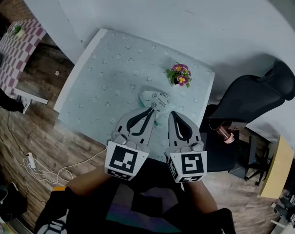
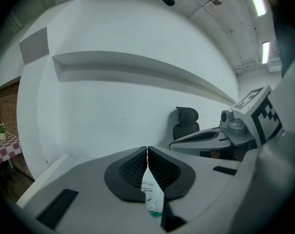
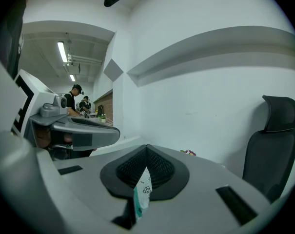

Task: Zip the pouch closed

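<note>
A small white pouch point(image 1: 156, 99) with teal trim and small prints is held just above the table point(image 1: 103, 82), which has a pale flowered cloth. My left gripper point(image 1: 151, 112) is shut on the pouch's near left edge. In the left gripper view the pouch point(image 2: 151, 194) hangs pinched between the dark ribbed pads point(image 2: 135, 167) of the left gripper point(image 2: 147, 152). My right gripper point(image 1: 171, 114) is close beside it on the right. In the right gripper view the right gripper point(image 3: 147, 148) is shut on the pouch point(image 3: 141, 195), whose edge sits between the pads. The zipper itself is hidden.
A small pot of pink and yellow flowers point(image 1: 179, 75) stands on the table just beyond the pouch. A black office chair point(image 1: 254, 99) is off the table's right side, with a copper-coloured cylinder point(image 1: 226, 132) near it. Cables point(image 1: 35, 162) lie on the wooden floor at the left.
</note>
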Available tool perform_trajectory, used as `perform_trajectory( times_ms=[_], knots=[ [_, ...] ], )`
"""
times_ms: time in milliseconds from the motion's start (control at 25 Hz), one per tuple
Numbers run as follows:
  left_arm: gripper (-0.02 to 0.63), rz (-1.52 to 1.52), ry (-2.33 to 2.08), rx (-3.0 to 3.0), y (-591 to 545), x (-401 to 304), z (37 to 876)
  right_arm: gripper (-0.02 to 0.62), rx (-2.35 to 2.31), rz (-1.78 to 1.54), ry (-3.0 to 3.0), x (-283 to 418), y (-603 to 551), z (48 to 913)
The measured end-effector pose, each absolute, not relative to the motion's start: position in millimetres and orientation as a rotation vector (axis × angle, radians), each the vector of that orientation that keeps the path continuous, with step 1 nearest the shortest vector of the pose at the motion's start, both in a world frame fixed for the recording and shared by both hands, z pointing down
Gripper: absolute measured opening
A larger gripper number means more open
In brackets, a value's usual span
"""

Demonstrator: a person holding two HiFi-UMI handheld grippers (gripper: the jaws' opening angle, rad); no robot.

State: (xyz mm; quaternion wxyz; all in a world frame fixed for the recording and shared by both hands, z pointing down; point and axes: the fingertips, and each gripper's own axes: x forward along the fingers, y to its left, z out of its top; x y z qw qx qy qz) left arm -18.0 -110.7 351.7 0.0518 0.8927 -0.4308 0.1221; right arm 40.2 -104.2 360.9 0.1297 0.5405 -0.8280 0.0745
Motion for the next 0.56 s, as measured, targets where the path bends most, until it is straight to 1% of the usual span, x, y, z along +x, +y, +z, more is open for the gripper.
perform_trajectory(
  times_ms=[560],
  knots=[
    [0.015, 0.394, -1.313, 2.698, -116.3, -26.3, 359.3, 0.014, 1.559, 0.218, -2.399, 34.2, -110.8, 365.8]
  ],
)
